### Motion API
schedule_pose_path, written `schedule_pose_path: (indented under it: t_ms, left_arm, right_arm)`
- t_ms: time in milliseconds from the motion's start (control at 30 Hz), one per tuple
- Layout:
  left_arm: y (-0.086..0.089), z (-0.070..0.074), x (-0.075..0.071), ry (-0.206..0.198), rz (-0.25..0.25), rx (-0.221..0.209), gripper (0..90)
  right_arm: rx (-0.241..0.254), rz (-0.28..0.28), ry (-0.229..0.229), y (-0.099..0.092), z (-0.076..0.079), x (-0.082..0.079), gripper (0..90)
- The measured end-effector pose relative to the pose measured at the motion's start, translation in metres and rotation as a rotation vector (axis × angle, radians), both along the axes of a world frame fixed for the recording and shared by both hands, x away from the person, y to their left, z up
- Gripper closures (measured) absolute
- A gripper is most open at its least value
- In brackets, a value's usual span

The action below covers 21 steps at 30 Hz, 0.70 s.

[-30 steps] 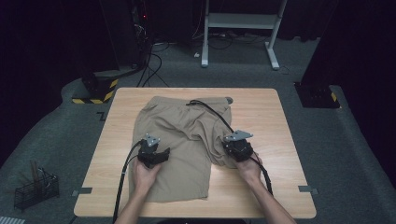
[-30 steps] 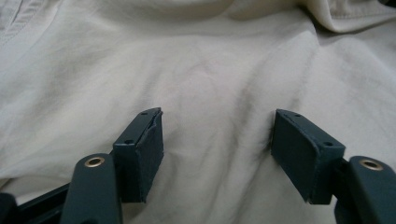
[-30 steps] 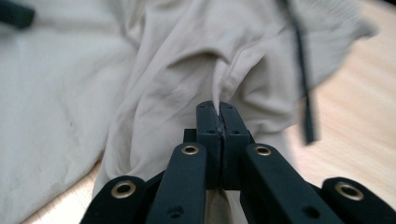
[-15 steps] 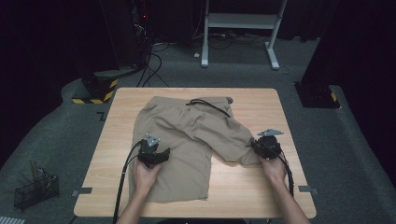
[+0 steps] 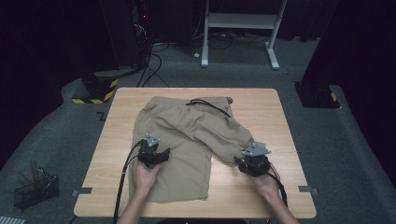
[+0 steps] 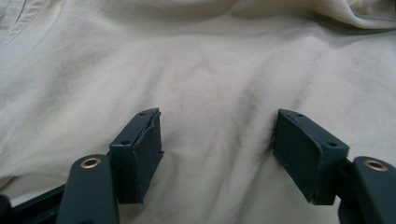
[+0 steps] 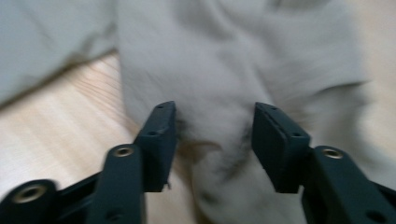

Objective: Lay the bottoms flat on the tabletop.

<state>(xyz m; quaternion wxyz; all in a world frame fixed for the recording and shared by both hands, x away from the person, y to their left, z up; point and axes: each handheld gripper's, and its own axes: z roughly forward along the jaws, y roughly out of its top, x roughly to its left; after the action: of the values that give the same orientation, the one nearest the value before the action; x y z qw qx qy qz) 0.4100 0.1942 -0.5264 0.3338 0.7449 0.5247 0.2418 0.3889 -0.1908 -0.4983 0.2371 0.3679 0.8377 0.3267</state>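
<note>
place: lab | signs: hazard-striped base (image 5: pixel 97 89); floor cables (image 5: pixel 154 60); dark curtains (image 5: pixel 56 37)

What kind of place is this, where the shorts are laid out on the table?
Probably a lab or recording studio, not a home: a lone wooden table on grey carpet, dark curtained surroundings, cables trailing across the floor, and a yellow-and-black striped base beside it.

Materials: cloth shorts, wood table, matt plastic grippers.
Shorts (image 5: pixel 187 135): tan woven cloth, matt, soft, lightly creased, stitched seam at one edge; black cord drawstring (image 5: pixel 208 103). Table (image 5: pixel 275 112): light wood, visible grain, smooth, faint sheen. Left gripper (image 6: pixel 217 149) and right gripper (image 7: pixel 214 140): dark matt plastic jaws, flat rubbery-looking pads, brass-coloured metal rivets; grey matt plate on top. Floor (image 5: pixel 345 154): grey carpet, rough. Pen basket (image 5: pixel 35 189): black wire mesh.
</note>
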Motion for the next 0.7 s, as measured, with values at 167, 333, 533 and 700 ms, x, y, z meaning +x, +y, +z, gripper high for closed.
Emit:
schedule_pose_path:
  t_ms: [167,333,533,700]
  left_arm:
    - [0.0,0.0,0.0,0.0,0.0,-0.001,32.4]
    - [0.0,0.0,0.0,0.0,0.0,0.0,32.4]
    - [0.0,0.0,0.0,0.001,0.0,-0.003,32.4]
    - [0.0,0.0,0.0,0.001,0.0,-0.003,32.4]
  right_arm:
    - [-0.001,0.02,0.092,0.009,-0.014,0.021,81.5]
    - [-0.007,0.088,0.037,0.011,0.01,0.015,88.8]
    - [0.135,0.073,-0.046,0.002,0.062,0.026,88.6]
    - [0.134,-0.007,-0.096,0.002,0.089,0.059,88.3]
